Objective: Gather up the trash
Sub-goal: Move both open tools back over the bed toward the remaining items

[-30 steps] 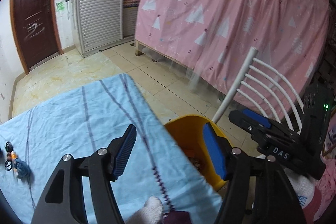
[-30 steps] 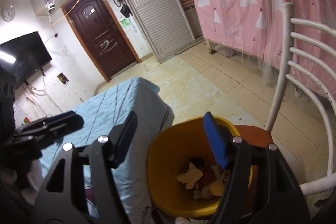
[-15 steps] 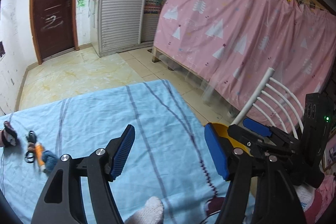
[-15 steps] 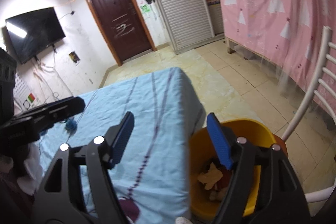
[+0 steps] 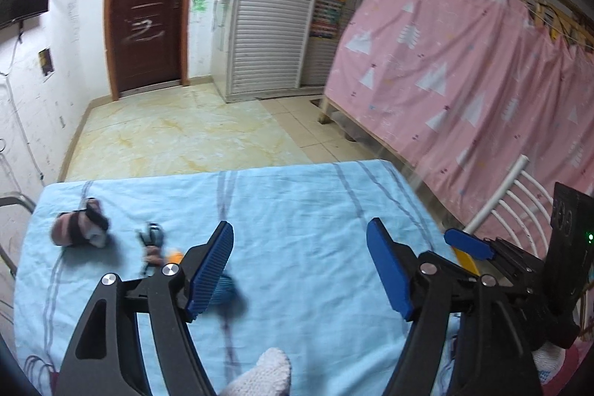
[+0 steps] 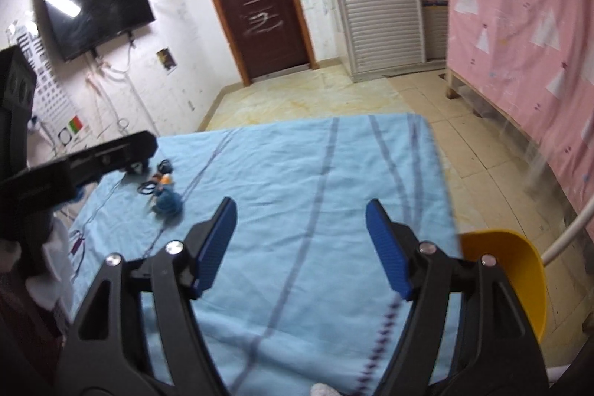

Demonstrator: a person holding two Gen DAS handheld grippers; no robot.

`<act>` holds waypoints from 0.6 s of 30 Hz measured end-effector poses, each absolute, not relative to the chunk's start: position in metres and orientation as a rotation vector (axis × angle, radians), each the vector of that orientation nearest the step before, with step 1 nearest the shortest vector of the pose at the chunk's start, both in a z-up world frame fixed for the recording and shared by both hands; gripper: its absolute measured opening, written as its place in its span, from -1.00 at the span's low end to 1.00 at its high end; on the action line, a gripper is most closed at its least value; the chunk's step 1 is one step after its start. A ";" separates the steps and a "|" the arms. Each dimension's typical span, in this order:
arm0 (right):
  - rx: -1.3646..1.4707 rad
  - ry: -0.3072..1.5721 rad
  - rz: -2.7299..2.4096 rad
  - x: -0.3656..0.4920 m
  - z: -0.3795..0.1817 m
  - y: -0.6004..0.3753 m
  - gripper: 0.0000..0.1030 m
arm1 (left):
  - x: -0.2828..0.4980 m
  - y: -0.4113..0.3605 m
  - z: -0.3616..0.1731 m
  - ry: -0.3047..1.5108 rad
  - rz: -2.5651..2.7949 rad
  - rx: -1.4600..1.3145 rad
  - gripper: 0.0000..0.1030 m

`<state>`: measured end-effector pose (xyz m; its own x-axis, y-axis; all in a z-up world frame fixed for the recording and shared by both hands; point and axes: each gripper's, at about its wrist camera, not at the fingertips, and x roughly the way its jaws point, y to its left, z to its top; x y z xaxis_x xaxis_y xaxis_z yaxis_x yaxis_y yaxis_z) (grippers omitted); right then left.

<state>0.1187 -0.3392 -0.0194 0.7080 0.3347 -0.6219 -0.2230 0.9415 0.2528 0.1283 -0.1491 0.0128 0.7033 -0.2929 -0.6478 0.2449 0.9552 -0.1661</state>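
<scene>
Left gripper (image 5: 300, 264): blue-padded jaws standing apart with nothing between them, having just been opening wider; it is hovering over the middle of the table (image 5: 297, 203), which is wearing a light blue striped cloth. Right gripper (image 6: 301, 249): jaws likewise spread and gripping nothing, having also widened a little just now; it is hanging over the near right part of the same table, and in the left wrist view it is showing at the right edge of the picture. Trash remaining on the table, all lying toward the far left corner: a dark, blurred bundle (image 5: 80, 229) nearest that corner; just beside it, toward the middle, a small cluster of black loops with an orange bit (image 6: 157, 182); and touching that cluster on its near side, a blue fuzzy lump (image 6: 169, 200), which in the left wrist view is sitting partly hidden behind the left gripper's left finger. What each piece is exactly cannot be told through the blur. Yellow bin (image 6: 516, 281): standing just off the table's right edge near its front corner, only part of its rim and wall showing, its contents out of sight. White chair back (image 5: 508, 195): rising beside the bin. A white knitted glove (image 5: 265, 373) is showing at the bottom of the left wrist view.
</scene>
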 end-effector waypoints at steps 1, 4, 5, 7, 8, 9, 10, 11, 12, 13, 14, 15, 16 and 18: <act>0.154 0.724 0.323 0.121 -0.019 -0.331 0.35 | 0.130 -0.144 0.013 0.731 -0.292 -0.069 0.30; 0.134 0.733 0.347 0.126 -0.019 -0.314 0.45 | 0.135 -0.121 0.012 0.736 -0.262 -0.071 0.33; 0.128 0.737 0.356 0.127 -0.020 -0.307 0.46 | 0.136 -0.115 0.013 0.734 -0.252 -0.073 0.33; 0.112 0.747 0.370 0.128 -0.021 -0.294 0.46 | 0.140 -0.100 0.013 0.730 -0.231 -0.075 0.36; 0.099 0.754 0.381 0.129 -0.022 -0.286 0.46 | 0.140 -0.096 0.013 0.729 -0.223 -0.078 0.36; 0.093 0.758 0.388 0.130 -0.023 -0.280 0.46 | 0.142 -0.088 0.013 0.727 -0.211 -0.080 0.38; 0.086 0.762 0.395 0.131 -0.024 -0.276 0.46 | 0.144 -0.080 0.013 0.726 -0.199 -0.080 0.39; 0.076 0.767 0.405 0.133 -0.025 -0.268 0.46 | 0.146 -0.074 0.013 0.726 -0.188 -0.080 0.39; 0.071 0.769 0.411 0.133 -0.025 -0.264 0.46 | 0.148 -0.068 0.013 0.727 -0.177 -0.080 0.40; 0.064 0.773 0.421 0.135 -0.025 -0.257 0.46 | 0.149 -0.060 0.012 0.727 -0.163 -0.081 0.41; 0.059 0.775 0.427 0.136 -0.026 -0.253 0.46 | 0.151 -0.053 0.011 0.727 -0.151 -0.083 0.42; 0.054 0.779 0.437 0.136 -0.027 -0.249 0.46 | 0.152 -0.047 0.011 0.728 -0.141 -0.084 0.43; 0.047 0.785 0.448 0.138 -0.028 -0.243 0.46 | 0.153 -0.042 0.010 0.729 -0.133 -0.085 0.44; 0.030 0.792 0.461 0.140 -0.029 -0.232 0.46 | 0.155 -0.027 0.008 0.731 -0.112 -0.088 0.45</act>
